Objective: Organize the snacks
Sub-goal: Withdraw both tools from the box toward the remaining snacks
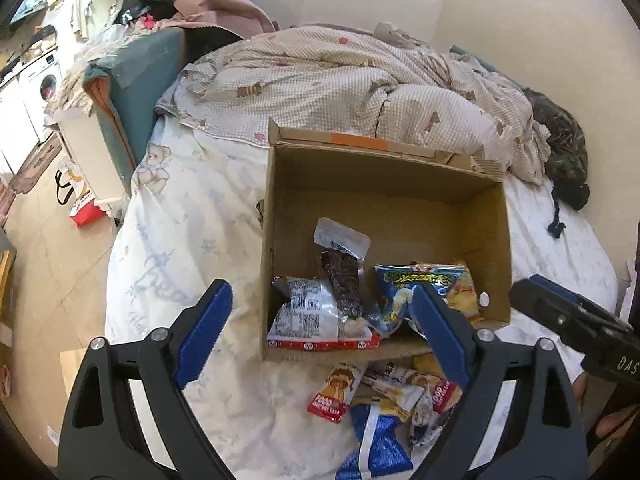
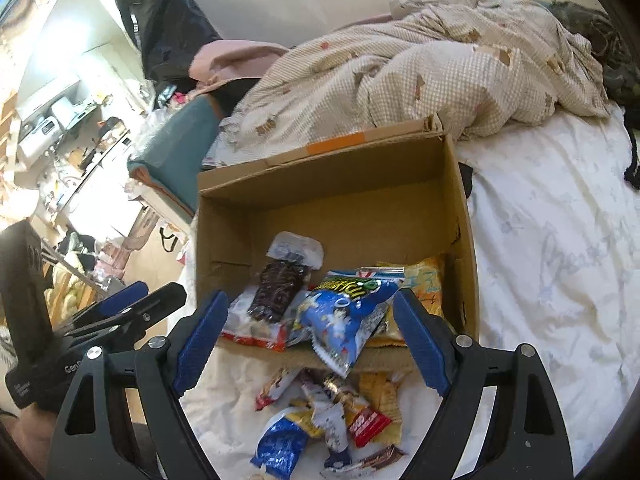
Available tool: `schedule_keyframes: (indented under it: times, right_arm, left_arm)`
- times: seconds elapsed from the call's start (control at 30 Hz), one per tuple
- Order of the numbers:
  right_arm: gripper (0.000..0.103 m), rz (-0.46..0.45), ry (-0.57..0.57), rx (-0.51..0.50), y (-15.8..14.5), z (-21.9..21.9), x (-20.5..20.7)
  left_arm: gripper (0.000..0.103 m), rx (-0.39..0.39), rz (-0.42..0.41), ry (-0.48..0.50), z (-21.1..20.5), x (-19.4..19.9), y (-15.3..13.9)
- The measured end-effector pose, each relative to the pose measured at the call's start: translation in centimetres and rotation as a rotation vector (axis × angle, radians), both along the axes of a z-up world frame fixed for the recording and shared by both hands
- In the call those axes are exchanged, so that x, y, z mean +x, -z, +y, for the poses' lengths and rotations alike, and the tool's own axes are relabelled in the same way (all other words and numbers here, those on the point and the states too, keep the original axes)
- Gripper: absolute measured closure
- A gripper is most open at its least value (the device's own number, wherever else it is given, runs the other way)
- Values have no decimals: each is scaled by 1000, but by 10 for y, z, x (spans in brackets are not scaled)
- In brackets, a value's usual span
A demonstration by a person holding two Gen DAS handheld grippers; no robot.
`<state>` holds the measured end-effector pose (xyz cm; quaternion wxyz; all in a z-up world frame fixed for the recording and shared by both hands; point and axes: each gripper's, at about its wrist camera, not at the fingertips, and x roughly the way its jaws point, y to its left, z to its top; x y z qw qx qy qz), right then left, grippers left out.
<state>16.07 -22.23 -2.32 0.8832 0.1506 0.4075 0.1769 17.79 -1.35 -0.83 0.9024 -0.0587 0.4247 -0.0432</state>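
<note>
Here we hold the left gripper (image 1: 320, 336) and right gripper (image 2: 310, 338) spread wide, gripping nothing; ahead sits the cardboard box (image 1: 400, 200), loose snacks (image 2: 332, 412) beneath the fingers.

The near wall of the cardboard box (image 1: 276, 216) hides the bottom edges of the packets inside, so you can't tell how they sit on the floor of it. The blue bag (image 2: 344, 320) covers most of the yellow packet (image 2: 428, 280) behind it. The loose snack pile (image 2: 332, 420) runs off the bottom edge (labels too blurry to read anyway). The kitchen stuff (image 2: 60, 128) far left is blown out and smeared.
</note>
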Motion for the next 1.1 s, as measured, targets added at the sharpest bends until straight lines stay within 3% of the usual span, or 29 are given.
schedule_keyframes:
  times: [0.3, 0.77, 0.97, 1.1]
  right_arm:
    - [11, 38, 20, 8, 3, -8, -42]
    - [11, 102, 97, 37, 16, -28, -79]
    - [11, 139, 151, -6, 27, -43, -84]
    - [11, 182, 182, 33, 36, -57, -86]
  left_arm:
    - [0, 36, -28, -36, 12, -39, -6]
    - [0, 40, 34, -27, 10, -81, 9]
    - [0, 26, 96, -25, 5, -85, 28]
    - [0, 4, 166, -28, 2, -84, 43]
